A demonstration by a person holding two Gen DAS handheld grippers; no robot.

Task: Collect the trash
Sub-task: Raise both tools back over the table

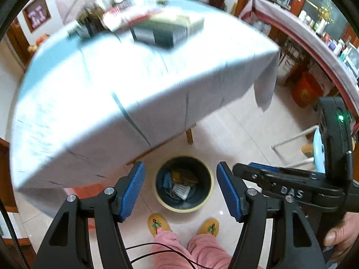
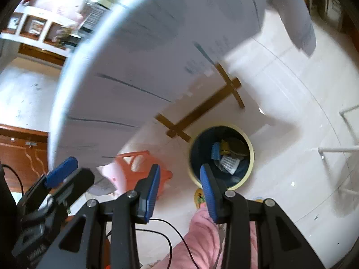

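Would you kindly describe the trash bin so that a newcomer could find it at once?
Start at the big table draped in a pale cloth, then look down to the tiled floor by its wooden leg. There stands the round trash bin, just ahead of the person's yellow slippers. Its cream rim and dark inside holding scraps set it apart from the orange stool nearby.

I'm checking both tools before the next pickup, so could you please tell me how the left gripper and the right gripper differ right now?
The left gripper has its blue pads set wider apart than the right gripper. From its own camera, the left gripper frames the whole trash bin between its pads, while the right gripper's pad overlaps the bin's rim. Both are open, hold nothing, and point down at the floor near the bin.
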